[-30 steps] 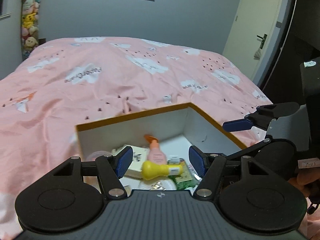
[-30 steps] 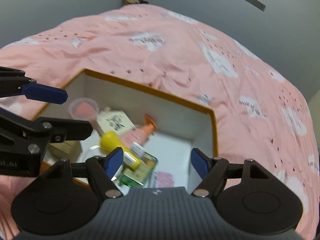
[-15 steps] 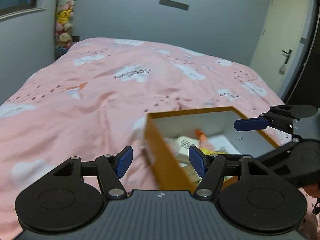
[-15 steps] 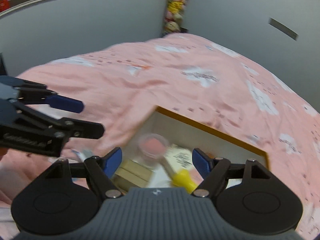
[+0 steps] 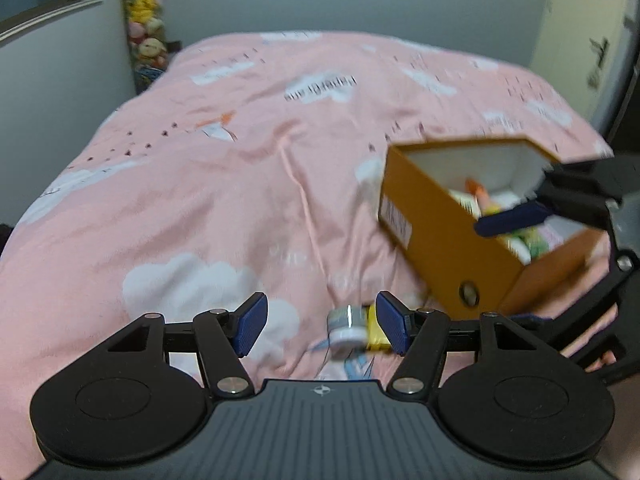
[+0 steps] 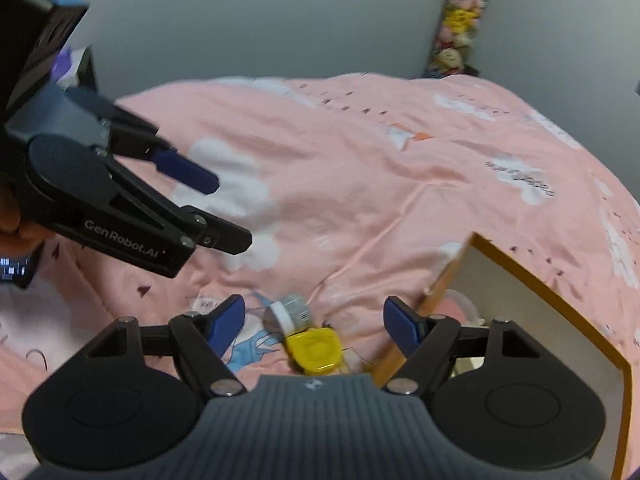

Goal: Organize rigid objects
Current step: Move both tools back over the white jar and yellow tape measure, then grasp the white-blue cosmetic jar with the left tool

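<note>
An orange cardboard box [image 5: 444,236] with a white inside stands on the pink bed at the right; it holds several small items, among them a pink bottle [image 5: 478,196]. It also shows in the right wrist view [image 6: 520,280]. A small white-capped jar [image 5: 346,324] and a yellow object [image 5: 376,330] lie on the bedspread left of the box, between my left gripper's fingers. In the right wrist view the jar [image 6: 290,312] and yellow object [image 6: 316,350] lie between my right gripper's fingers. My left gripper [image 5: 322,326] and right gripper [image 6: 314,322] are both open and empty.
A pink bedspread [image 5: 240,168] with white clouds covers the bed. A column of plush toys [image 5: 144,32] hangs in the far corner. A door [image 5: 592,20] is at the far right. The other gripper [image 6: 120,200] hovers at left in the right wrist view.
Both grippers have swung left, away from above the box interior, toward the bedspread beside it. The jar and yellow object have come into view.
</note>
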Tool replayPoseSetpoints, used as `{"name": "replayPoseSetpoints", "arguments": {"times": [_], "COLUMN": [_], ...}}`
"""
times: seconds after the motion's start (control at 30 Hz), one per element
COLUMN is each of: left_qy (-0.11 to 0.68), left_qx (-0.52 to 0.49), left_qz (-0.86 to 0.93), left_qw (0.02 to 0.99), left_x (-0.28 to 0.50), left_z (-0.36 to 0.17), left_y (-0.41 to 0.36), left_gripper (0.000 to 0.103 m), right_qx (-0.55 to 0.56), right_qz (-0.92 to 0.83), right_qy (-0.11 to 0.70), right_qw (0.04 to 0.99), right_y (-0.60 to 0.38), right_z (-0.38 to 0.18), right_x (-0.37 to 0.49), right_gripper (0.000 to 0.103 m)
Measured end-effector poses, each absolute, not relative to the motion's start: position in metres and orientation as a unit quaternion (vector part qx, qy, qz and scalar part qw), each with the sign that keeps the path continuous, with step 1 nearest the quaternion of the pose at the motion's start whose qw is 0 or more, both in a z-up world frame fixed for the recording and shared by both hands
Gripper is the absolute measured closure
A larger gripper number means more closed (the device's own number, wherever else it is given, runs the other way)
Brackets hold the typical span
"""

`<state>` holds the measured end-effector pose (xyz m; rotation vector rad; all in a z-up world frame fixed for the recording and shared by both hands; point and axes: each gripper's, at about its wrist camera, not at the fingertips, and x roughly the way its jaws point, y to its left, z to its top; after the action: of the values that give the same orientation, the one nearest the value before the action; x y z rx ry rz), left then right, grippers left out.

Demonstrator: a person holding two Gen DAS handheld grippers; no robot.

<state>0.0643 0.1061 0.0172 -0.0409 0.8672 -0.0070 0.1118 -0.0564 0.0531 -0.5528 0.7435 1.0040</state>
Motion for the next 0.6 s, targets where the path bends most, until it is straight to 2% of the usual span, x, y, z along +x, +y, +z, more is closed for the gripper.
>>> {"name": "replayPoseSetpoints", "arguments": {"times": [0.27,0.47,0.6], "left_qy": [0.473,0.512,0.546], "left_qx": [0.077,0.074,0.052], "left_qz": [-0.079,-0.125,-0.145], "left_qw": [0.874,0.847,0.823], "left_x": [0.074,0.1,0.126], "left_z": [0.0,-0.016,-0.032], "left_y": [0.098,0.104,0.109], "left_gripper": [0.03,0.03,0.03], "right_qx": [-0.327,-0.397,-0.442], "right_qz": [0.49,0.509,0.525], "right_qy": [0.374,0.398,0.405], "right_qw": [0.716,0.652,0.604], "right_y": [-0.025,-0.008,0.005], "right_z": [0.028,0.01,-0.004], "right_x": [0.127,0.14,0.148], "right_gripper": [0.028,0.028,0.034]}}
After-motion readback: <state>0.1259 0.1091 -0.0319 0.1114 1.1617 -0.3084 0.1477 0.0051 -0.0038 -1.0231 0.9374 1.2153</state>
